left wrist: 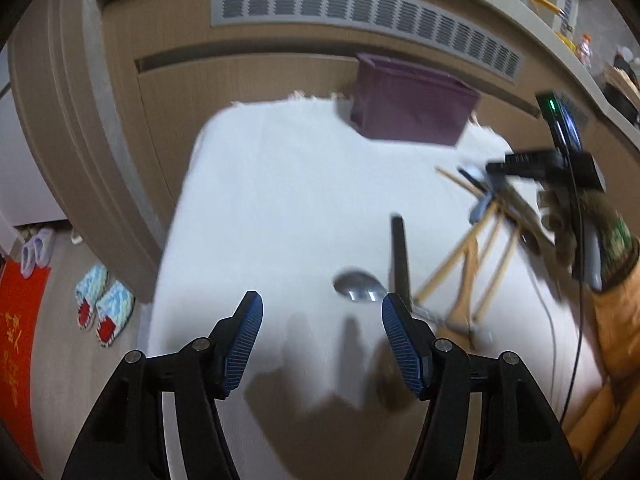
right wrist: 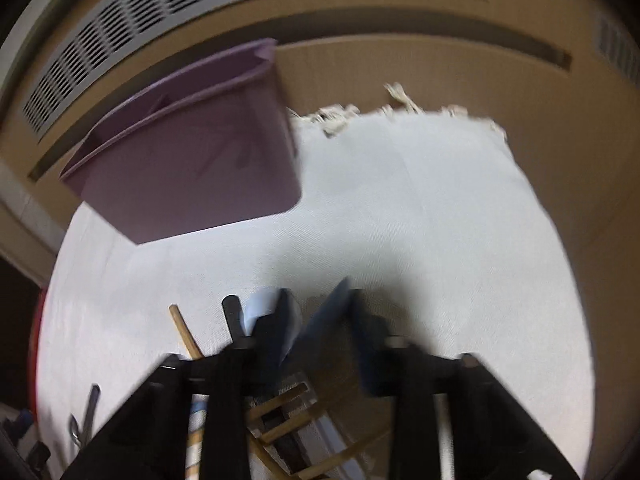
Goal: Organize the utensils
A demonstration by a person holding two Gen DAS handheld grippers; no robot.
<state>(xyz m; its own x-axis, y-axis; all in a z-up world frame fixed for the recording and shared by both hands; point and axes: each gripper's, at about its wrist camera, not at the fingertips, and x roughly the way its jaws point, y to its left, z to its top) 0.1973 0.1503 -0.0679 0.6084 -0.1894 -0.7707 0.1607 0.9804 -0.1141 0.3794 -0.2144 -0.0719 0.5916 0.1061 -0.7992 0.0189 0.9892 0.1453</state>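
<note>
Both views are bent by the fisheye lens, with straight lines curved and dark vignetting seen at the corners. The white cloth (left wrist: 280, 184) is lit brightly and evenly from above and appears slightly washed out. Soft grey shadows are cast on it near the bottom of the left view. The right view is smeared by motion blur: the purple bin (right wrist: 192, 160) and the fingers (right wrist: 280, 320) are softened. The vent (left wrist: 360, 12) is rendered fairly sharp in the left view.

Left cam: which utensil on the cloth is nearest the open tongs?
The metal spoon, bowl just ahead of the left tongs. The black-handled utensil and the wooden chopsticks lie further off to the right.
</note>
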